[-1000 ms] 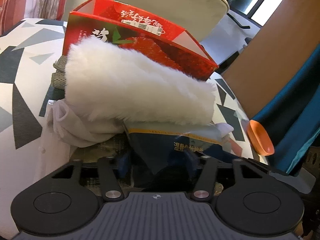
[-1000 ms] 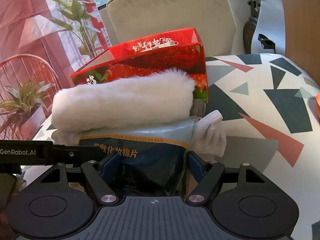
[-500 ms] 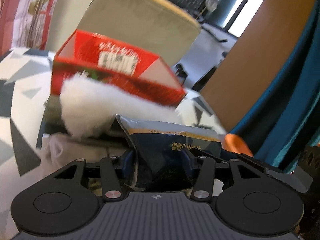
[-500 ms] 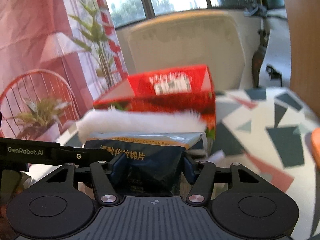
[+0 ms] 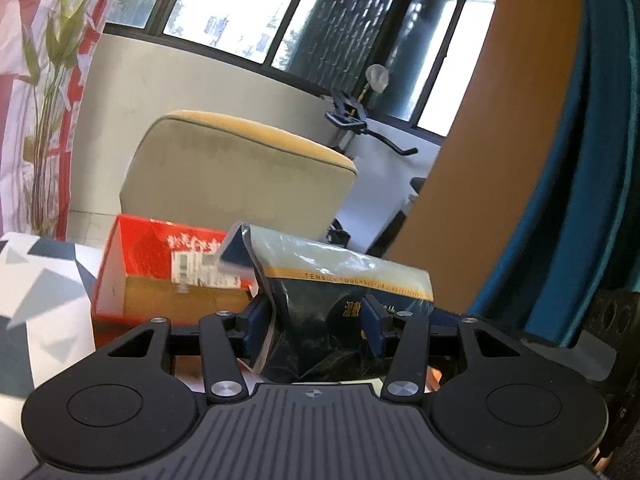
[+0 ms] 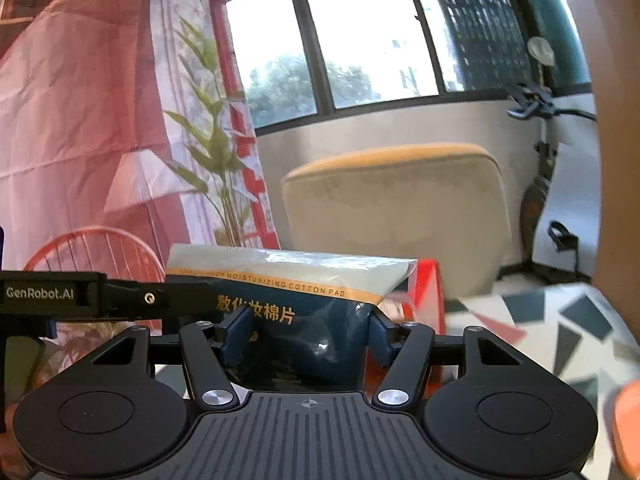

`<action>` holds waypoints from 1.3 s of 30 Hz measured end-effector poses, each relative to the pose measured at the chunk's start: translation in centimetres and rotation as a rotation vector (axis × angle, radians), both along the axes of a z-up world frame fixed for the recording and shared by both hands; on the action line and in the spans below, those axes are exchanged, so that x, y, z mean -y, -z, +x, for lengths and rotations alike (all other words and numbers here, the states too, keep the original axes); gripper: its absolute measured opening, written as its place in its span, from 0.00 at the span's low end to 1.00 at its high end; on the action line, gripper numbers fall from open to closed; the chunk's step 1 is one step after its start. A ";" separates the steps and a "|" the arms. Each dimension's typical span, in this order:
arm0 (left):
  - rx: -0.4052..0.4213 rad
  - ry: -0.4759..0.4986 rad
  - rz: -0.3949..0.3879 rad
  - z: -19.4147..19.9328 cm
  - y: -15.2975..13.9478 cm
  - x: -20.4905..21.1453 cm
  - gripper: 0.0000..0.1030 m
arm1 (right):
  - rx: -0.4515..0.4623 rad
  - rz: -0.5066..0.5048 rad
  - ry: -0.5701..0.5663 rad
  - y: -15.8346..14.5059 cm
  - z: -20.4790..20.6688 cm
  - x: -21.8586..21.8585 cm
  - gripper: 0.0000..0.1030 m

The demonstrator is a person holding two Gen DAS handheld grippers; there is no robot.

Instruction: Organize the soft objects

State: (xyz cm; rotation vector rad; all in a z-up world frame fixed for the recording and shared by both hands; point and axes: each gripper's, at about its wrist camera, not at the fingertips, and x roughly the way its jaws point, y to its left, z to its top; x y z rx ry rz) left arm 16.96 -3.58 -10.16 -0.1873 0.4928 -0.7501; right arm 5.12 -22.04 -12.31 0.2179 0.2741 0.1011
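A dark blue cotton pad bag point(image 5: 340, 300) with a pale top band is held in the air by both grippers. My left gripper point(image 5: 316, 326) is shut on one end of it. My right gripper point(image 6: 304, 338) is shut on the other end of the bag point(image 6: 288, 292). An open red cardboard box point(image 5: 160, 272) stands on the patterned table point(image 5: 36, 292) just beyond and below the bag; its red edge also shows in the right wrist view point(image 6: 428, 292). The white fluffy item is out of view.
A beige chair back point(image 5: 236, 176) stands behind the box. An orange object point(image 6: 628, 428) lies at the table's right edge. The left gripper's body point(image 6: 80, 300) reaches in from the left. A brown panel point(image 5: 500, 160) and teal curtain point(image 5: 592, 160) stand on the right.
Both grippers have lifted the cotton pad bag up off the pile and tilted upward. The white fluffy item and cloths have dropped out of view; the box's open top now shows.
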 end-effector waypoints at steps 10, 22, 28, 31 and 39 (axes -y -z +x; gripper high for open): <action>-0.288 -0.011 -0.022 11.5 2.1 -0.5 0.50 | -0.176 0.023 -0.068 -0.8 13.3 2.6 0.56; -0.473 -0.058 0.032 22.7 6.7 1.0 0.53 | -0.383 0.111 -0.050 5.0 25.7 5.0 0.53; -0.584 -0.057 0.068 24.7 8.8 1.9 0.60 | -0.452 0.144 -0.018 7.8 29.1 5.6 0.54; -0.617 -0.070 0.128 24.4 10.7 2.2 0.60 | -0.607 0.171 -0.005 10.3 30.7 5.6 0.53; -0.564 -0.089 0.172 22.5 9.3 0.9 0.60 | -0.626 0.114 0.051 11.0 29.5 4.4 0.58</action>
